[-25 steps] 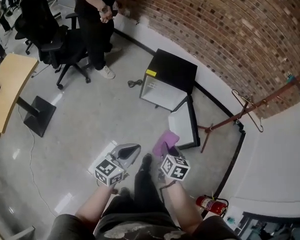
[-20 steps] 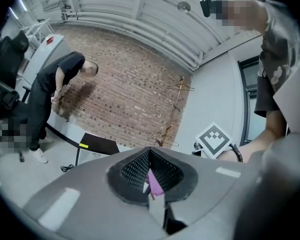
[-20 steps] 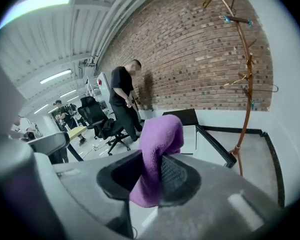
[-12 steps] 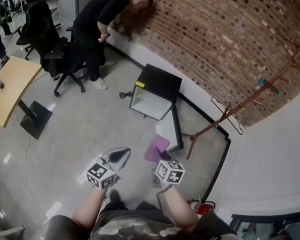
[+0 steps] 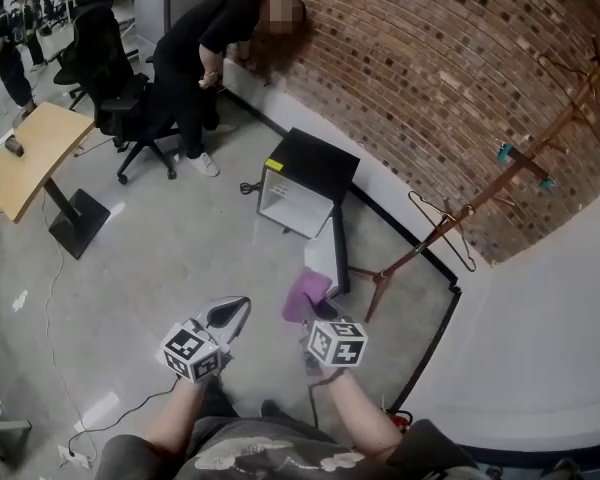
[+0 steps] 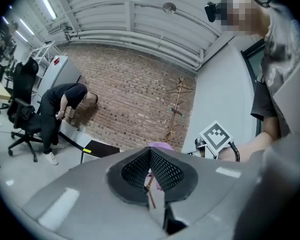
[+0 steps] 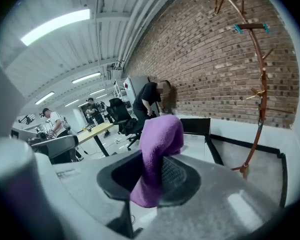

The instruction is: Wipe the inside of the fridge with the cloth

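Note:
A small black fridge (image 5: 305, 178) stands on the floor against the brick wall, its door (image 5: 332, 258) swung open toward me and its white inside facing me. It also shows in the left gripper view as the fridge (image 6: 97, 149) and in the right gripper view as the fridge (image 7: 195, 126). My right gripper (image 5: 313, 308) is shut on a purple cloth (image 5: 306, 294), which bunches up between the jaws as the cloth (image 7: 157, 154). My left gripper (image 5: 227, 318) is shut with nothing in it, held beside the right one, well short of the fridge.
A person in black (image 5: 205, 53) bends toward the wall just left of the fridge. An office chair (image 5: 120, 93) and a wooden desk (image 5: 35, 158) stand at the left. A copper coat rack (image 5: 450, 218) leans at the right of the fridge door. A cable (image 5: 248, 188) lies on the floor.
My view has tilted up and moved nearer the fridge. Both grippers keep their pose, the cloth still held in the right one. The person by the wall has bent further over.

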